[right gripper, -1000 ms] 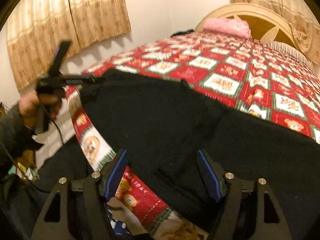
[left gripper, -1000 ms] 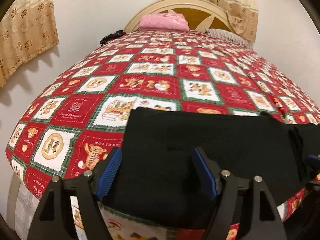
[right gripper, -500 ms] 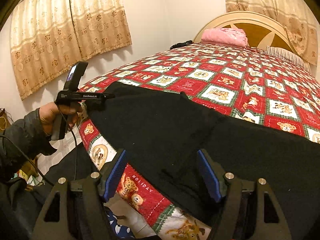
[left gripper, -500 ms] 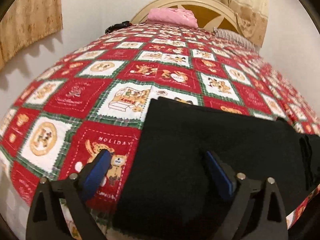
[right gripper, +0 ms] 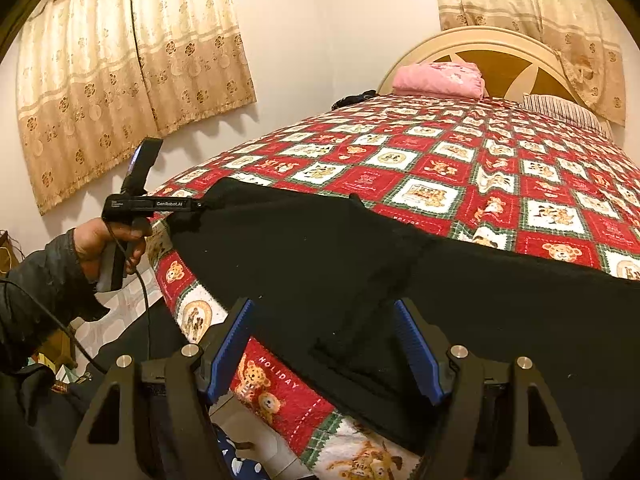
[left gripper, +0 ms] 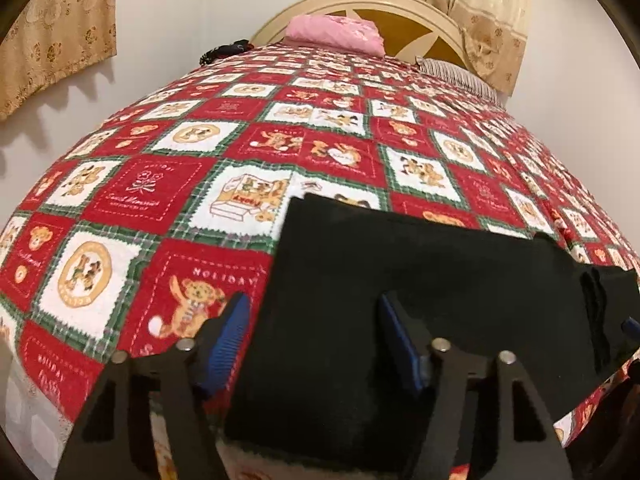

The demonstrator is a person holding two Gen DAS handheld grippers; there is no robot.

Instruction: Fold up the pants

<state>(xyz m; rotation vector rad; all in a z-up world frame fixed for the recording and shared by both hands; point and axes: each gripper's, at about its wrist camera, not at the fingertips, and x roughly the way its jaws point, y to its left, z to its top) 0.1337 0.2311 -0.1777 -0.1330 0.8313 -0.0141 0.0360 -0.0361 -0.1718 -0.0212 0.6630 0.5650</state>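
Black fabric pants [left gripper: 400, 300] lie along the near edge of the red teddy-bear patchwork quilt [left gripper: 168, 196] — left gripper [left gripper: 316, 340] and right gripper [right gripper: 324, 344] both gape wide above them, gripping nothing.

Pants [right gripper: 480, 300] run past the frame's right edge.

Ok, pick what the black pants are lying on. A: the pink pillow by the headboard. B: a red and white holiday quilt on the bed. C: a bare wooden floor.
B: the black pants are spread across the near edge of the holiday quilt, far from the pink pillow.
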